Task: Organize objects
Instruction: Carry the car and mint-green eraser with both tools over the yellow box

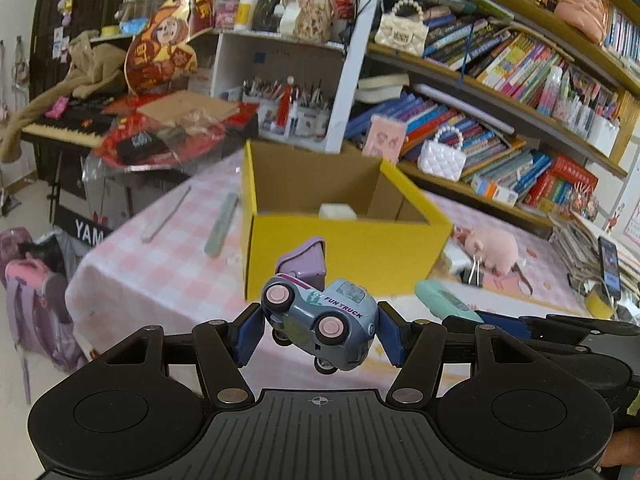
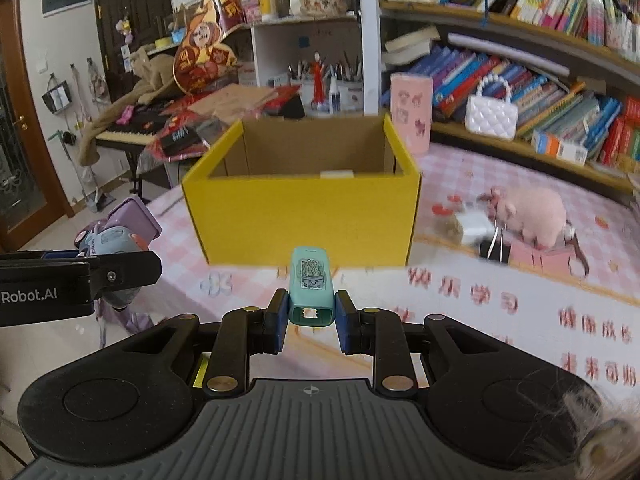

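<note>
The left gripper (image 1: pixel 320 330) clamps a grey-blue toy truck (image 1: pixel 320 322) between its blue pads, off the table. The truck is tipped on its side, pink wheels facing the camera, its long axis running from 10 o'clock to 4 o'clock, its lilac tipper bed (image 1: pixel 304 260) raised toward 12 o'clock. The right gripper (image 2: pixel 311 316) is closed on a mint-green tape dispenser (image 2: pixel 311 292), whose long axis points to 12 o'clock, straight away along the fingers, open end nearest the camera. At 12 o'clock from both stands an open yellow cardboard box (image 2: pixel 304 216) on the pink checked tablecloth (image 1: pixel 160 264); a white block (image 1: pixel 337 211) lies inside. A pink plush pig (image 2: pixel 532 212) rests at 3 o'clock of the box.
</note>
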The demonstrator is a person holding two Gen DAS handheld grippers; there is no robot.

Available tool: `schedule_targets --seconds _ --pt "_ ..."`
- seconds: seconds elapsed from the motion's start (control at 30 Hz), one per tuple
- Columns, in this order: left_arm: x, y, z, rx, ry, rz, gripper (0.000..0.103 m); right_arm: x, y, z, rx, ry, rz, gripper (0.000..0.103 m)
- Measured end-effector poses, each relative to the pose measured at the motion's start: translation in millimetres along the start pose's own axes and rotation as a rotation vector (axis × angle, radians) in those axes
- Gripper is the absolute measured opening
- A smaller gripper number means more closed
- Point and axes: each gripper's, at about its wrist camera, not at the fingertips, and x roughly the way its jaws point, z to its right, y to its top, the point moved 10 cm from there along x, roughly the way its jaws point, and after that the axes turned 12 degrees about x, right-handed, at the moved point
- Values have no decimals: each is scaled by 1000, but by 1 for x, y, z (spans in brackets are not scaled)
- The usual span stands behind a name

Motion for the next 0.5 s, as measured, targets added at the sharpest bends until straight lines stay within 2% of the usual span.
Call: schedule_targets --seconds 0.27,0.5 --pt "20 47 -14 -6 34 78 60 16 60 -10 -27 42 79 22" --pt "47 82 -20 -4 65 107 60 55 106 -13 -58 78 101 23"
